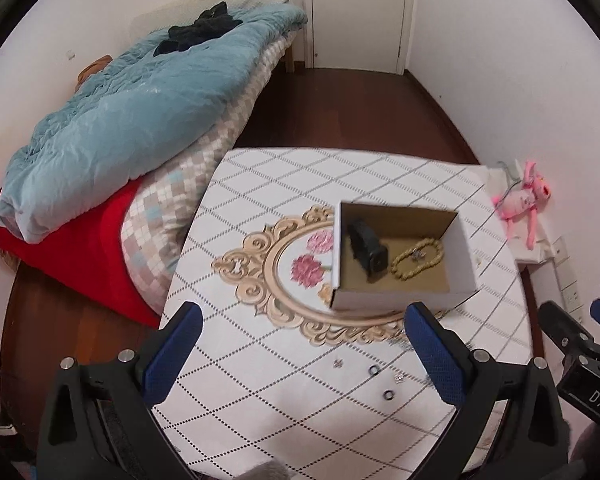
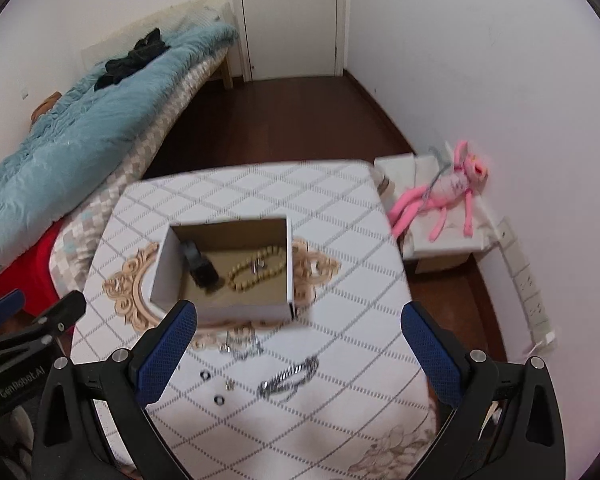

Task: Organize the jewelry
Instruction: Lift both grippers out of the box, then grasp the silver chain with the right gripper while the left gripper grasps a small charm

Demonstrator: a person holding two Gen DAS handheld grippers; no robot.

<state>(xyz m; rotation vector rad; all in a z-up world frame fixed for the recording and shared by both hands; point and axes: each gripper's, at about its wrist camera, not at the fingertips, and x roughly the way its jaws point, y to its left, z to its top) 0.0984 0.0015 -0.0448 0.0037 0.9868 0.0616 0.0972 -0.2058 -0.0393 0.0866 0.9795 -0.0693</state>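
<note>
An open white cardboard box (image 1: 464,248) (image 2: 162,264) stands on the patterned table and holds a black watch (image 1: 366,250) (image 2: 202,268) and a beige bead bracelet (image 1: 418,258) (image 2: 256,268) with a small silver piece on it. Loose on the table in front of the box lie two dark rings (image 1: 375,371) (image 2: 219,399), small silver earrings (image 1: 339,363) (image 2: 230,385) and silver chains (image 2: 290,378). My left gripper (image 1: 304,356) is open and empty above the rings. My right gripper (image 2: 300,356) is open and empty above the chains.
The table (image 1: 284,184) has a white diamond-pattern cloth. A bed with a blue quilt (image 1: 132,112) and red cloth stands close to the table's left. A pink plush toy (image 2: 444,192) lies on a white stand to the right, by the wall. A door is at the far end.
</note>
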